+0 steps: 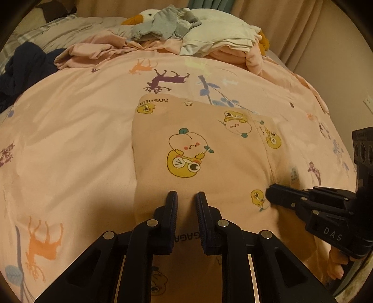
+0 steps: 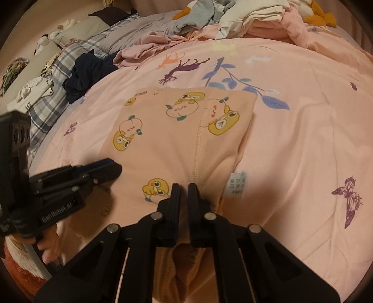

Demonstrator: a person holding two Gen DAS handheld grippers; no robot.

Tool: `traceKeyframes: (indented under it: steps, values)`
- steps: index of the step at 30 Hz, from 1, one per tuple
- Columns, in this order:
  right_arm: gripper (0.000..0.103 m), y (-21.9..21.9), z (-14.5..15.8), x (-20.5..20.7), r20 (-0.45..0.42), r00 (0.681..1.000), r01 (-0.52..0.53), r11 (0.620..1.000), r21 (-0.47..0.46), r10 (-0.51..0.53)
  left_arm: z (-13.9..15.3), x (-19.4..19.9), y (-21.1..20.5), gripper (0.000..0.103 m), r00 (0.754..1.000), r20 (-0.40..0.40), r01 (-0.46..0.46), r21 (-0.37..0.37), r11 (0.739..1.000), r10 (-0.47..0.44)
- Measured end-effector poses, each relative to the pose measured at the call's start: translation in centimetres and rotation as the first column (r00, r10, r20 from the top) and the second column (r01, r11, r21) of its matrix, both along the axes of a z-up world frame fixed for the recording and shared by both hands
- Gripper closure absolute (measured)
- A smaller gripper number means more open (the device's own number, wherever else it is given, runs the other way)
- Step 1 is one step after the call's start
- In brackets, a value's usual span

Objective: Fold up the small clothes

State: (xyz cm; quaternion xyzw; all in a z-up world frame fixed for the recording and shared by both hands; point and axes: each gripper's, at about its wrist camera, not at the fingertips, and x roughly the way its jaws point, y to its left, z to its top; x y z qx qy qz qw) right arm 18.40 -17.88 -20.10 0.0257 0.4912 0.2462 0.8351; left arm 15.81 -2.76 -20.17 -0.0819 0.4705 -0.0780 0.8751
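Observation:
A small peach garment (image 1: 209, 149) printed with yellow cartoon ducks lies on the pink bedspread (image 1: 70, 139), its near edge raised toward me. My left gripper (image 1: 186, 198) is shut on the near edge of the garment at its left side. My right gripper (image 2: 184, 188) is shut on the near edge beside the centre seam, next to a white care label (image 2: 236, 185). Each gripper shows in the other's view: the right gripper (image 1: 271, 194) at the garment's right, the left gripper (image 2: 114, 169) at its left.
A pile of grey, white and pink clothes (image 1: 186, 30) with a plush duck (image 1: 139, 18) lies at the far end of the bed. A dark navy garment (image 2: 88, 72) lies at the far left. Plaid bedding (image 2: 51, 93) runs along the left edge.

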Motion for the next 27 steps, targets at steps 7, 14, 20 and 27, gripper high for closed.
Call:
traceKeyframes:
  steps: [7,14,20,27]
  values:
    - [0.103,-1.4,-0.4,0.2,-0.053,0.998,0.041,0.994,0.100,-0.035,0.5,-0.7,0.2,0.084,1.000,0.020,-0.004,-0.005,1.000,0.004]
    - [0.095,-2.2,2.2,-2.7,-0.014,1.000,-0.007,0.987,0.159,0.009,3.3,-3.9,-0.1,0.084,0.995,0.082,0.050,-0.016,0.999,-0.049]
    - [0.097,-1.7,1.6,-4.4,-0.015,0.998,-0.057,0.996,0.066,0.058,0.4,-3.7,-1.2,0.084,0.997,-0.040,0.069,0.045,0.997,-0.068]
    - [0.103,-2.4,0.0,-4.2,-0.049,0.998,-0.038,0.999,0.011,0.039,-0.5,-3.3,-0.2,0.084,0.997,-0.059,0.053,0.005,0.999,-0.053]
